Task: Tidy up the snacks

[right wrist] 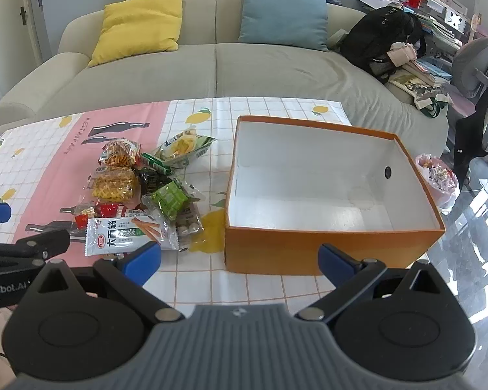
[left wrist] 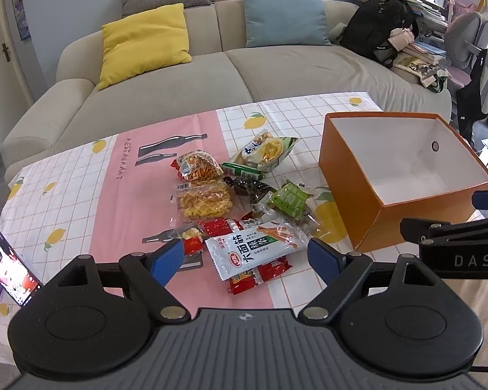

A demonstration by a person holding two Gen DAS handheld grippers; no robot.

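A pile of snack packets lies on the tablecloth: a white packet [left wrist: 253,250] nearest, red packets [left wrist: 260,276] under it, a yellow crisps bag [left wrist: 205,200], a green packet [left wrist: 288,196], a pale green bag [left wrist: 265,151]. An empty orange box [left wrist: 351,175] with white inside stands to the right; it also shows in the right wrist view [right wrist: 325,250]. My left gripper [left wrist: 244,256] is open, hovering over the white packet. My right gripper [right wrist: 239,261] is open and empty, in front of the box's near wall, with the white packet [right wrist: 123,235] to its left.
A phone [left wrist: 9,265] stands at the table's left edge. A beige sofa [left wrist: 276,65] with a yellow cushion [left wrist: 143,42] and a blue cushion [left wrist: 284,13] runs behind the table. A black bag [right wrist: 380,39] and books clutter the far right. A pink bag [right wrist: 439,178] sits on the floor.
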